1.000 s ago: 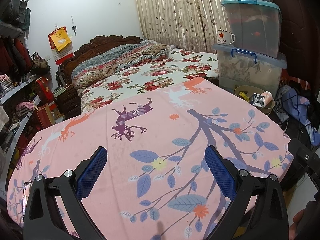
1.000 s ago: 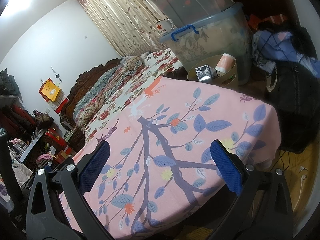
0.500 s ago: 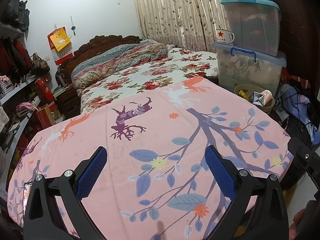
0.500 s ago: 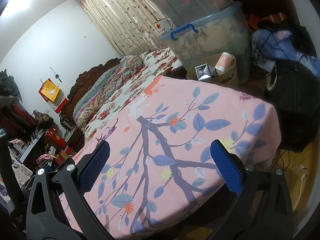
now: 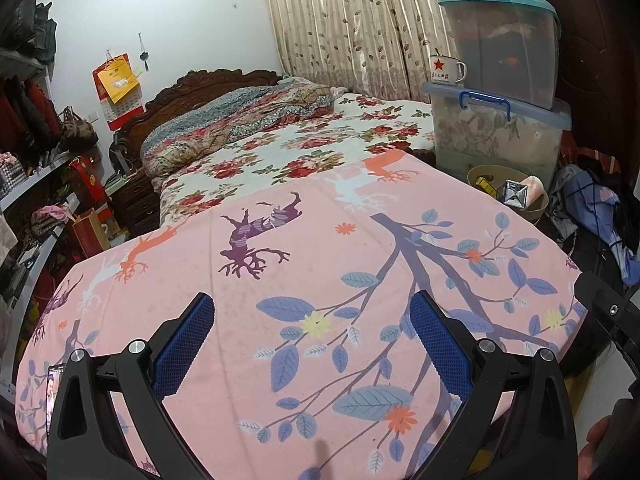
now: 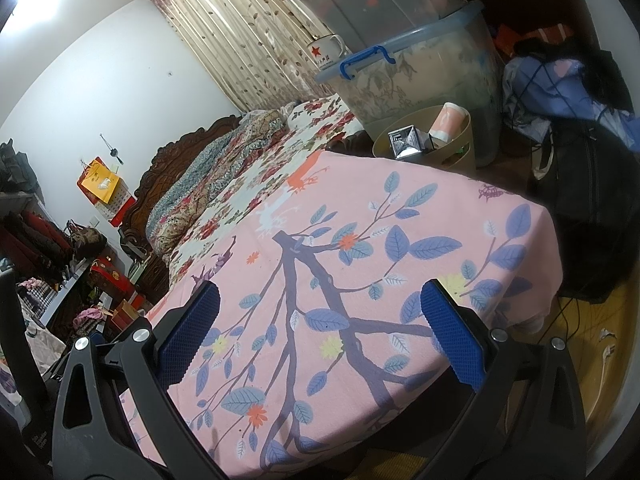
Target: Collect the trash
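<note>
A tan round bin stands on the floor past the far right corner of the pink table. It holds a silver carton and a pink paper cup. Both grippers hover over the near part of the pink cloth. My left gripper is open with nothing between its blue pads. My right gripper is open and holds nothing either. I see no loose trash on the cloth.
Two stacked clear storage boxes stand behind the bin, with a white star mug on the lower lid. A floral bed lies beyond the table. Bags and clothes crowd the floor at right, and shelves line the left.
The right wrist view has tilted slightly and shifted, so the bin sits a little lower and nearer. The left view is nearly the same. Both grippers stay open.
</note>
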A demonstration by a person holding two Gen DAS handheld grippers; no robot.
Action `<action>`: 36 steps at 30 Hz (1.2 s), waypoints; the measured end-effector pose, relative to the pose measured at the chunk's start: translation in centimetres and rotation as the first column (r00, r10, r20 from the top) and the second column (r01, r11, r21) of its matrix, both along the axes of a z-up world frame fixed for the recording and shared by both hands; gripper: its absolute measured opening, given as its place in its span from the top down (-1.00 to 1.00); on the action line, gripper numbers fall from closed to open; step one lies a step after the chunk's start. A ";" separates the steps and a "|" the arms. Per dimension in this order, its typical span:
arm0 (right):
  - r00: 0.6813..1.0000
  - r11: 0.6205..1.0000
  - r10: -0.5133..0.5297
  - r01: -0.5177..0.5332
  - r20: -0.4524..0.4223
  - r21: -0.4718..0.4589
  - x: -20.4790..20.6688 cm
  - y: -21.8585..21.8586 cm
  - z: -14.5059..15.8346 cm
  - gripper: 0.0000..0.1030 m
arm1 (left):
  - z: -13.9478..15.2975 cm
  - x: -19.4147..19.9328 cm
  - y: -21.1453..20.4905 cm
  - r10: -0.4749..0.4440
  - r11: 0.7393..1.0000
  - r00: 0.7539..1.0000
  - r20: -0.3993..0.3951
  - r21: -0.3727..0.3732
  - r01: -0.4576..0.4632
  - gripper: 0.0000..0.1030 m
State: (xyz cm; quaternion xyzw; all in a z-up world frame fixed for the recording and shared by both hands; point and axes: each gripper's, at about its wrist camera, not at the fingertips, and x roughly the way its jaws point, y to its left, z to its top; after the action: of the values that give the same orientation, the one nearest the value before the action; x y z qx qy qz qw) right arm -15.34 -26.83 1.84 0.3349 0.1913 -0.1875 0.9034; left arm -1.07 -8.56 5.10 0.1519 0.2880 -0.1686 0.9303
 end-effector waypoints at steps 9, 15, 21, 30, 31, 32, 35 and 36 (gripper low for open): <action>1.000 1.000 0.000 0.000 -0.001 0.002 0.0 -0.1 0.1 -0.93 | -0.2 -0.1 -0.1 -0.003 1.000 1.000 -0.002 0.004 0.003 -0.83; 1.000 1.000 0.000 0.000 -0.001 0.001 0.0 0.0 0.1 -0.93 | -0.3 -0.2 0.3 -0.005 1.000 1.000 -0.003 0.006 0.005 -0.83; 1.000 1.000 0.000 0.000 -0.001 0.002 0.0 -0.1 0.1 -0.93 | -0.3 -0.1 -0.1 -0.006 1.000 1.000 -0.004 0.007 0.006 -0.83; 1.000 1.000 0.000 0.000 -0.003 0.004 0.0 0.0 0.1 -0.93 | -0.3 -0.1 0.1 -0.006 1.000 1.000 -0.007 0.009 0.006 -0.83; 1.000 1.000 0.000 0.000 -0.002 0.003 0.0 -0.1 0.1 -0.93 | -0.4 -0.1 -0.2 -0.007 1.000 1.000 -0.008 0.010 0.007 -0.83; 1.000 1.000 0.000 0.000 -0.002 0.003 0.0 -0.1 0.2 -0.93 | -0.6 -0.2 -0.3 -0.009 1.000 1.000 -0.011 0.012 0.009 -0.83; 1.000 1.000 0.000 0.000 -0.002 0.003 0.1 -0.2 0.2 -0.93 | -1.0 -0.2 -0.6 -0.020 1.000 1.000 -0.016 0.017 0.020 -0.83; 1.000 1.000 0.000 0.000 -0.002 0.003 0.1 -0.2 0.2 -0.93 | -1.1 -0.2 -0.5 -0.022 1.000 1.000 -0.016 0.020 0.022 -0.83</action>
State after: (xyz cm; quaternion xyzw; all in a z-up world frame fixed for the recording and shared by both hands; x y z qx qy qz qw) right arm -15.28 -26.98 2.01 0.3361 0.1926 -0.1876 0.9027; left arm -1.28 -9.10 4.05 0.1631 0.2954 -0.1772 0.9245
